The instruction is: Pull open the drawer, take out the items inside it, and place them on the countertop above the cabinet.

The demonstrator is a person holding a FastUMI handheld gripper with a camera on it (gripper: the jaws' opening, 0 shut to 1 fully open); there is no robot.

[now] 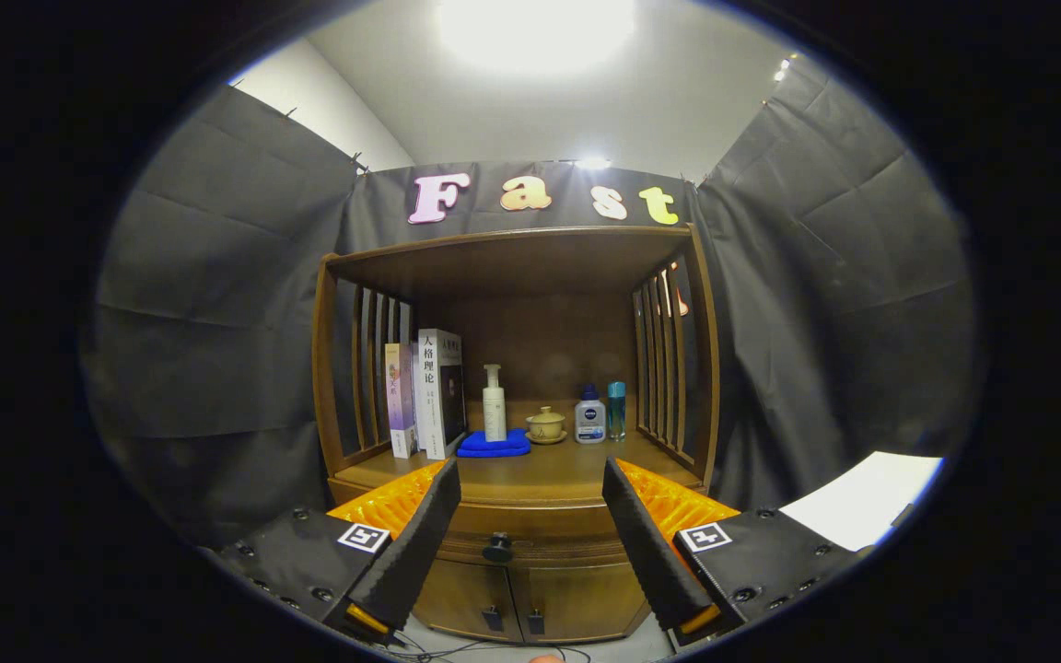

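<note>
A brown wooden cabinet (512, 589) stands ahead of me against the booth wall. Its drawer (540, 527) is closed, with a dark round knob (497, 549) at the front. The knob lies between my two fingers and some way beyond them. My gripper (530, 479) is open, the fingers spread wide with nothing between them. Above the drawer runs the wooden countertop (540, 471). What the drawer holds is hidden.
On the countertop stand books (426, 398) at the left, a white pump bottle (494, 405) on a blue cloth (494, 445), a small lidded cup (545, 424), and two small bottles (601, 413). Slatted sides and a roof enclose the shelf. Two lower doors (512, 603) sit below the drawer.
</note>
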